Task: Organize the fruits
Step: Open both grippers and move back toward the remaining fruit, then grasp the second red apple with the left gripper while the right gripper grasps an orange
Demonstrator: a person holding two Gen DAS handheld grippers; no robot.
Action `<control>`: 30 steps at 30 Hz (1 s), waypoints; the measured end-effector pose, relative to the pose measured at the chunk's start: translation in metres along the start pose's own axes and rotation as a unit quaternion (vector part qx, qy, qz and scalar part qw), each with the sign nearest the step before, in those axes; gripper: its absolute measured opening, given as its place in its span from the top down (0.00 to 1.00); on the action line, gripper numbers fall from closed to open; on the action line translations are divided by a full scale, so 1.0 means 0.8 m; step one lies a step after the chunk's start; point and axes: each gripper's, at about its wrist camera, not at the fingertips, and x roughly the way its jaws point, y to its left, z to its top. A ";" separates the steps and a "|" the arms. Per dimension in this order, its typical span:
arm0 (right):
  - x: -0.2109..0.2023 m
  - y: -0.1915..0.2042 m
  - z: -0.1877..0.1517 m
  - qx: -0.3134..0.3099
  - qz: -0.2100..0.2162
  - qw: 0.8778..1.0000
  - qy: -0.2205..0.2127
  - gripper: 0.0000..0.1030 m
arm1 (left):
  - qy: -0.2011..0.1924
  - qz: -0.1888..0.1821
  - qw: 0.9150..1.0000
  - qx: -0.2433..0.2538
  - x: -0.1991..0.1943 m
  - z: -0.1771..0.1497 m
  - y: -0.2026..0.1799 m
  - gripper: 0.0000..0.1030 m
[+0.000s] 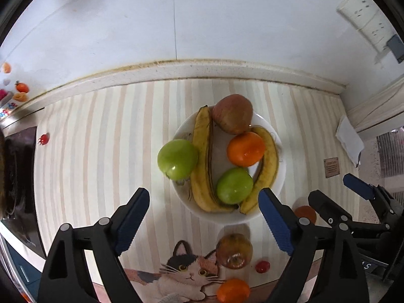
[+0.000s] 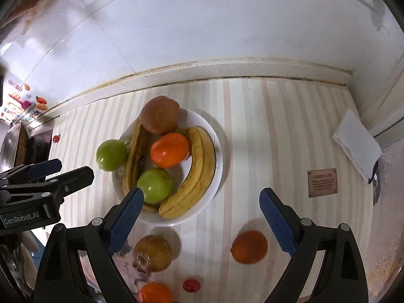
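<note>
A white plate (image 1: 227,218) (image 2: 176,221) holds two bananas (image 1: 202,161) (image 2: 199,171), a red apple (image 1: 233,113), an orange (image 1: 246,149) and a green apple (image 1: 234,185) (image 2: 155,185). A second green apple (image 1: 176,159) (image 2: 111,154) rests at the plate's left rim. Nearer the front edge lie a brownish apple (image 1: 234,251) (image 2: 152,252), two oranges (image 2: 248,246) (image 2: 155,294) and a small tomato (image 2: 191,284). My left gripper (image 1: 203,197) (image 2: 73,168) hovers open and empty above the plate's front. To the plate's right, my right gripper (image 2: 200,194) (image 1: 330,188) is likewise open and empty.
The striped counter meets a white wall behind. A folded white cloth (image 2: 357,146) and a brown label (image 2: 322,182) lie at the right. Another small tomato (image 1: 43,139) sits far left beside a dark stove (image 1: 20,176). A cat picture (image 1: 186,270) marks the front edge.
</note>
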 end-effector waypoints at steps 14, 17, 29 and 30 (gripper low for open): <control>-0.098 0.021 -0.052 -0.016 0.006 0.998 -0.060 0.08 | -0.058 0.001 0.998 -0.002 -0.087 -0.078 -0.009 0.14; -0.112 0.023 -0.062 -0.018 0.013 0.998 -0.066 0.07 | -0.060 -0.001 0.998 -0.005 -0.098 -0.090 -0.012 0.14; -0.111 0.008 -0.107 0.010 0.068 0.997 -0.046 0.07 | -0.030 0.020 0.999 -0.014 -0.085 -0.134 -0.004 0.14; -0.096 -0.002 -0.113 0.020 0.063 0.997 -0.034 0.08 | -0.020 0.025 0.999 -0.013 -0.074 -0.141 -0.004 0.14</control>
